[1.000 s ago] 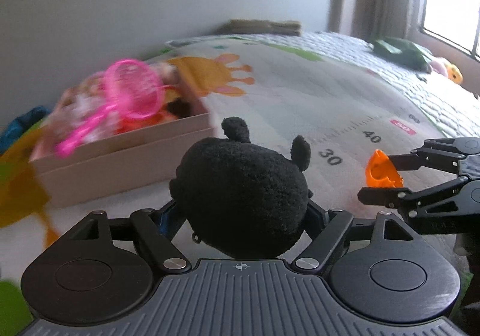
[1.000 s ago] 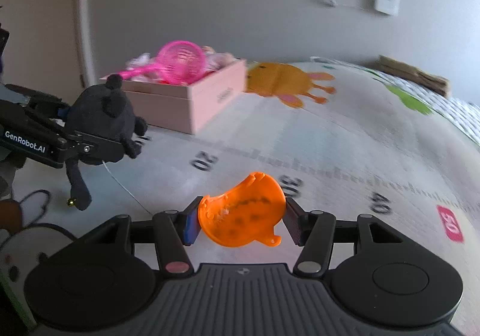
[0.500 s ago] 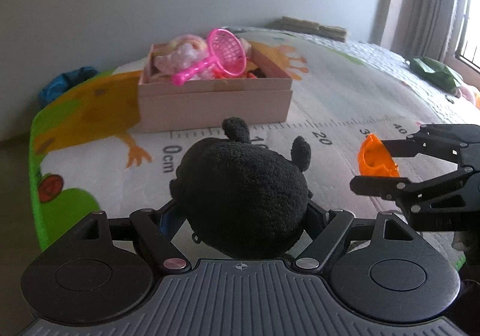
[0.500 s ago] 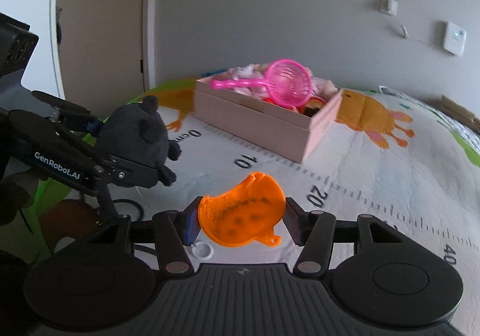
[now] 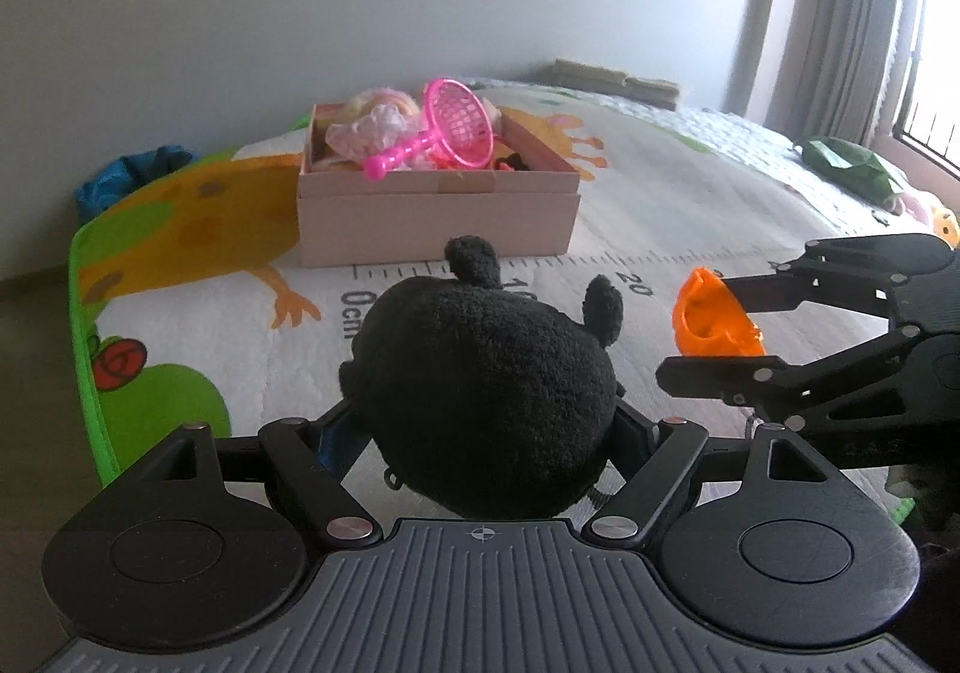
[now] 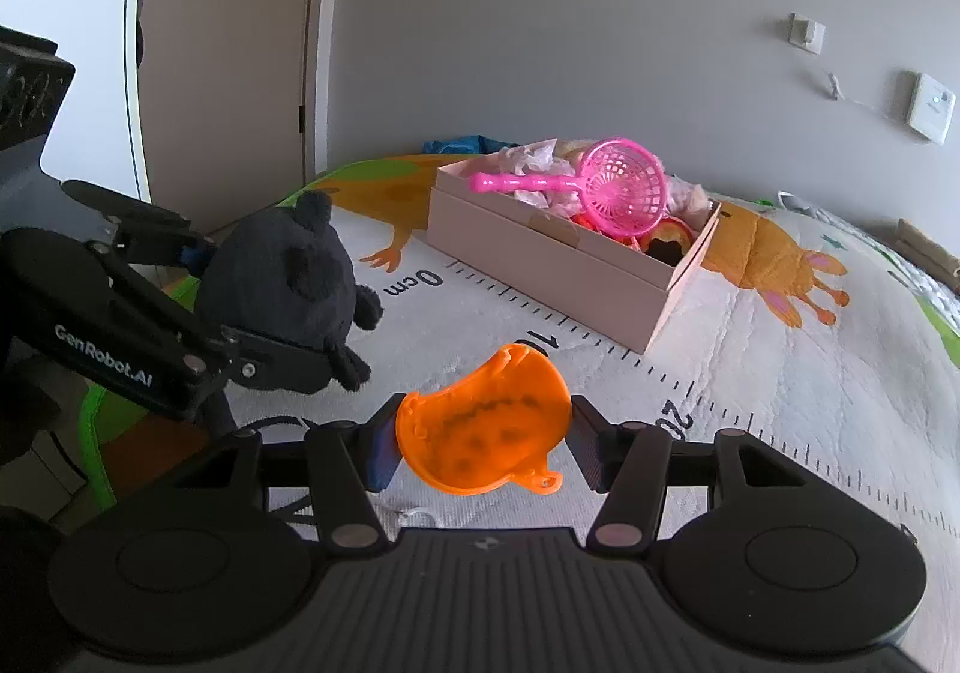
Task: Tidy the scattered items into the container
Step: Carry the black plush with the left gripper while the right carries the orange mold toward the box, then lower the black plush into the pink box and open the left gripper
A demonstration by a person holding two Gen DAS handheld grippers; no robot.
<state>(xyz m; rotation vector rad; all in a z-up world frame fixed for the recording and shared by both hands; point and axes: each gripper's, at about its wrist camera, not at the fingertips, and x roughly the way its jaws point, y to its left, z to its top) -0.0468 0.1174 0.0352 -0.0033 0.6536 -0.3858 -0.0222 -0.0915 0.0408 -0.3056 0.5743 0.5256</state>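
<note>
Carrying stage, both tools loaded, drop-off not yet done.

- L gripper (image 5: 489, 433): pinching black plush toy (image 5: 486, 397) at its sides; held above the play mat (image 5: 660, 205), short of the box. Same toy visible in R view (image 6: 282, 283).
- R gripper (image 6: 480, 445): pinching orange plastic piece (image 6: 483, 436) across its width, concave side up. Also held over the mat, just beside the plush.
- Container: pink cardboard box (image 5: 438, 223), open top, sits on mat near the "0cm" ruler print, ahead of both tools. Already well filled: pink toy net (image 5: 456, 129) lies across the top, pale soft items under it.

Next move, my read: you bring each load over the box rim, then spread the fingers. Plush is bulky; it prob. needs the freer spot, which R view suggests is the right-hand end near the darker gap (image 6: 666, 253).

Edges/room:
- Box front wall stands between tools and contents; you need to clear its rim.
- Net hoop sticks up above rim; likely snag.
- Mat between tools and box shows nothing in the way.
- The 2 grippers are close side by side; go one at a time.
- Green mat border (image 5: 84, 373) at left, floor beyond.
</note>
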